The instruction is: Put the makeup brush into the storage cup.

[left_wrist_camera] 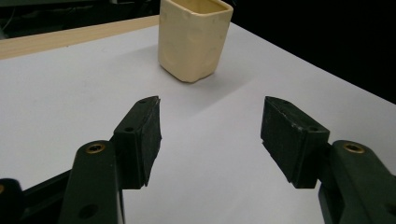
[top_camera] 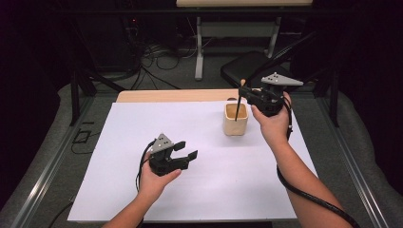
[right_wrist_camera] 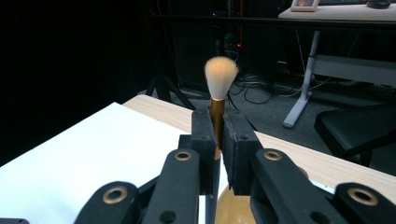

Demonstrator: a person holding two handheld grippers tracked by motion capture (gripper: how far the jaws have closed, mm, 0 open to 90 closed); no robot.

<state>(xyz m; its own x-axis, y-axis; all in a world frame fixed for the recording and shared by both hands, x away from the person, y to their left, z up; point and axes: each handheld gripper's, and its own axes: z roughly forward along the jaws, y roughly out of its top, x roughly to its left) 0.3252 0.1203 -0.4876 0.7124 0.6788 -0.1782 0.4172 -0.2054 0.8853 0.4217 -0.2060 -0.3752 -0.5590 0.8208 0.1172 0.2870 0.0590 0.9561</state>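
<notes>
Right now we hold a makeup brush [right_wrist_camera: 220, 81] in our right gripper [top_camera: 248, 97], which sits in the upper right of the high view, just above a cream-coloured square cup [top_camera: 235, 119]. In the right gripper view the two black jaws are clamped on the brush's golden ferrule at mid frame, with the pale bristle tuft standing upright above them near the top centre. Below the jaws, at the bottom centre of that view, we see part of the cup's tan inside. In the high view the brush's dark handle [top_camera: 238, 105] runs down from the gripper into the cup's open mouth; whether its tip touches the bottom we cannot tell.

Our left gripper [top_camera: 183, 152] rests low in the left half of the high view, over the white sheet [top_camera: 142, 123] that covers the counter [top_camera: 161, 96], well apart from the cup. Its jaws stand wide apart with nothing between them. In the left gripper view the cup [left_wrist_camera: 194, 37] stands upright at the top centre of the frame, beyond the spread jaws, on the white sheet, with a strip of the wooden counter edge at the upper left.

A dark chair [top_camera: 242, 66] stands behind the counter in the upper centre-right of the high view.
</notes>
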